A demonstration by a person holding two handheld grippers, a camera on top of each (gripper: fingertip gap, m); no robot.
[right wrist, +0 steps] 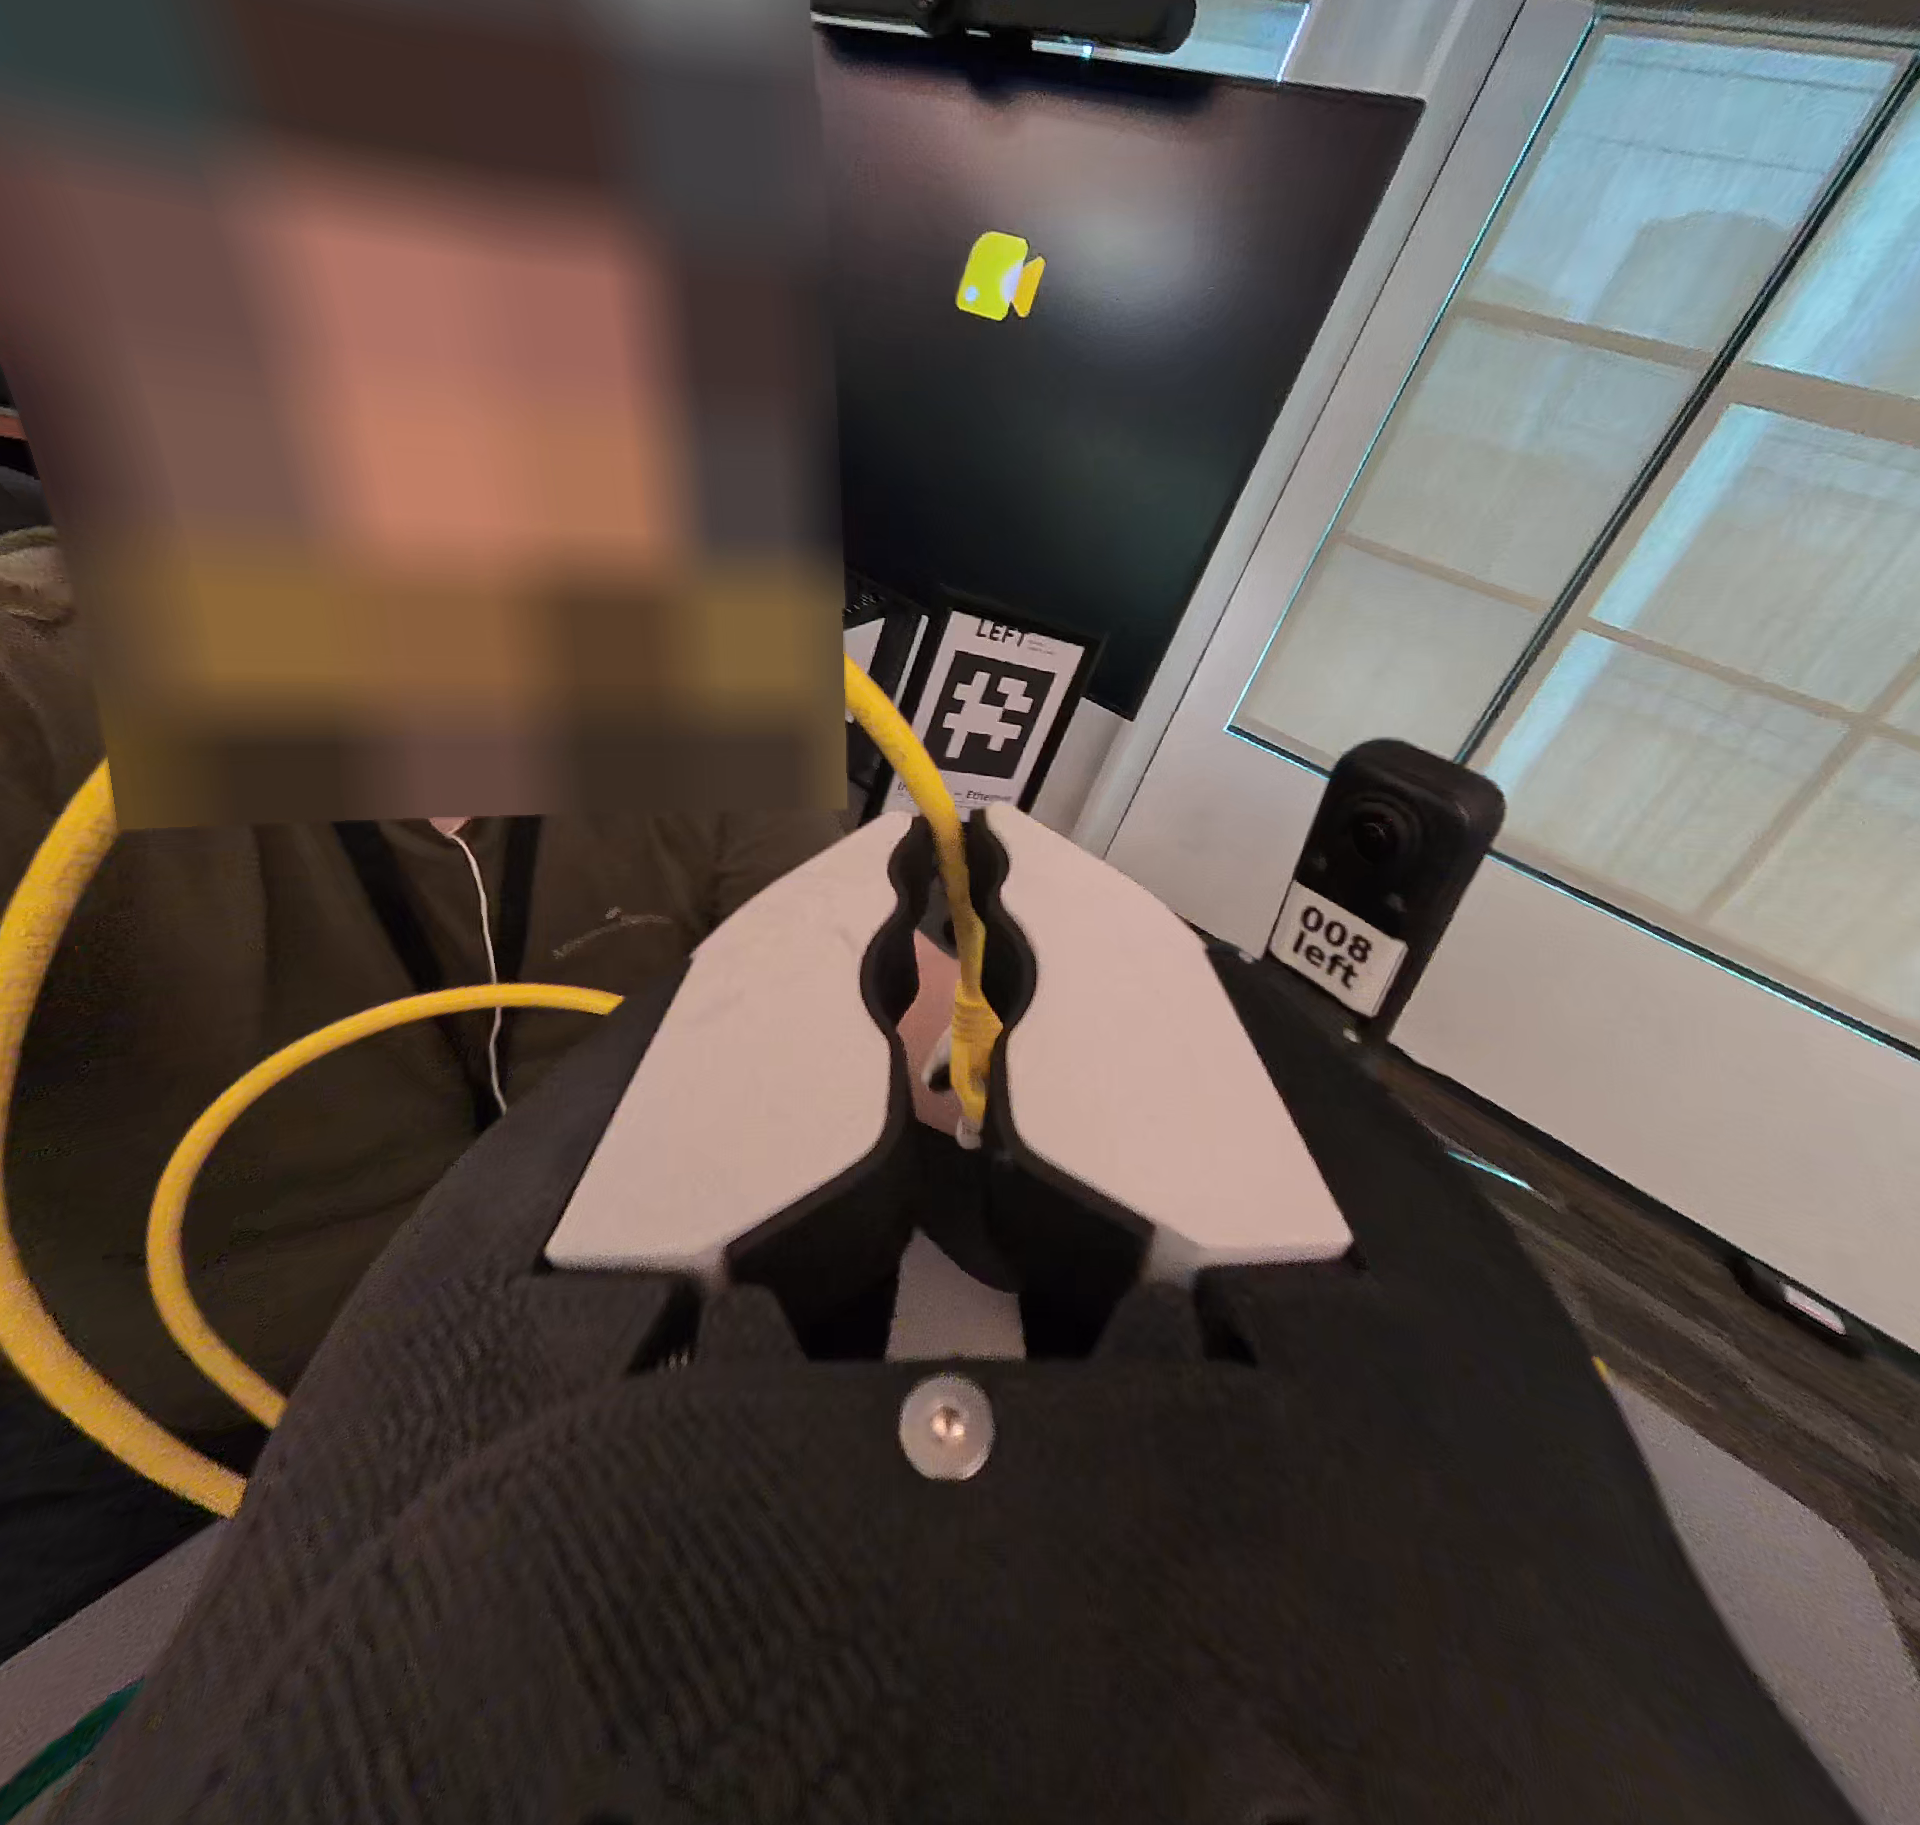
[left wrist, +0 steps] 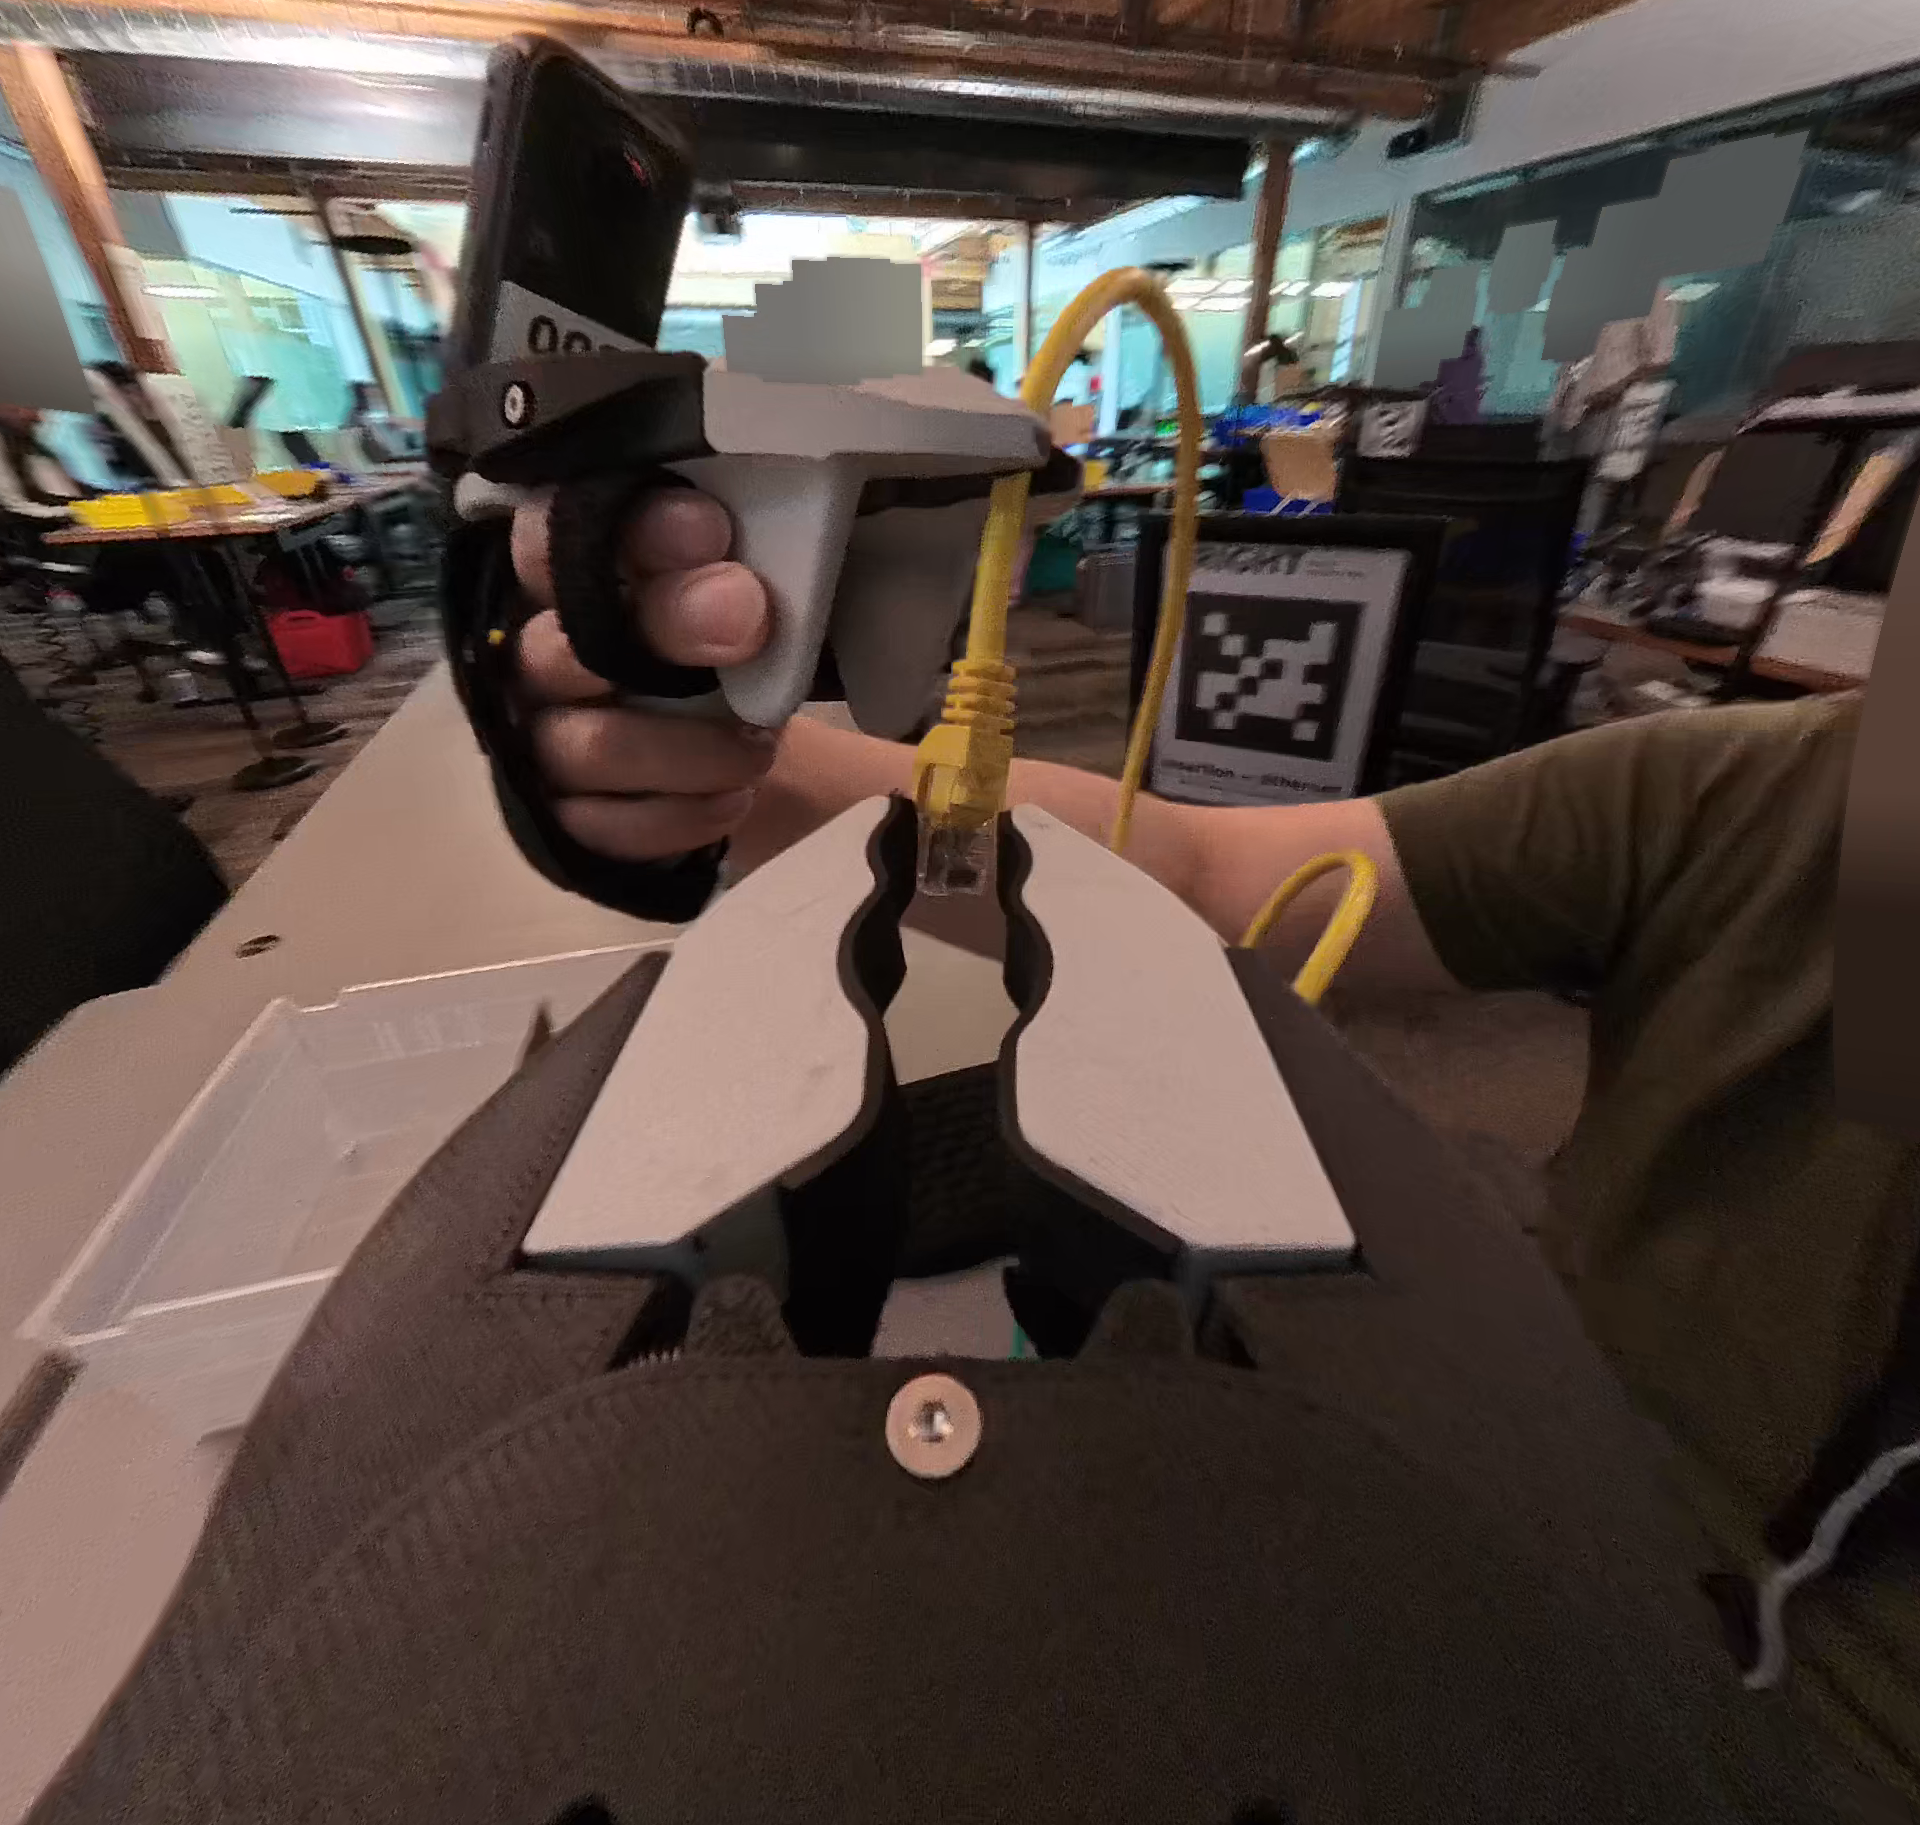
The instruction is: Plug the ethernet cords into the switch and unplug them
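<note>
Held aloft over a white table (left wrist: 343,902): a yellow ethernet cord (left wrist: 1169,487), pinched from two sides. Left gripper (left wrist: 954,845) closed on the cord's clear plug (left wrist: 951,856), tips clamped at either side of it, yellow boot (left wrist: 971,736) just above. Right gripper (right wrist: 948,845) closed around the cord (right wrist: 961,902) farther up, near the boot, the cable threaded between its tips and the plug end (right wrist: 971,1058) hanging down inside the jaws (seen from the left wrist view, white fingers (left wrist: 790,570) pointing down onto the cable). Looping away: the rest of the cord, one arc high against the workshop background, more coils (right wrist: 208,1152) in front of a person's olive shirt (left wrist: 1662,892). Off to the left, a clear plastic bin (left wrist: 239,1152) on the table. Behind, a dark monitor (right wrist: 1122,373) and a black-and-white marker card (left wrist: 1273,674).
</note>
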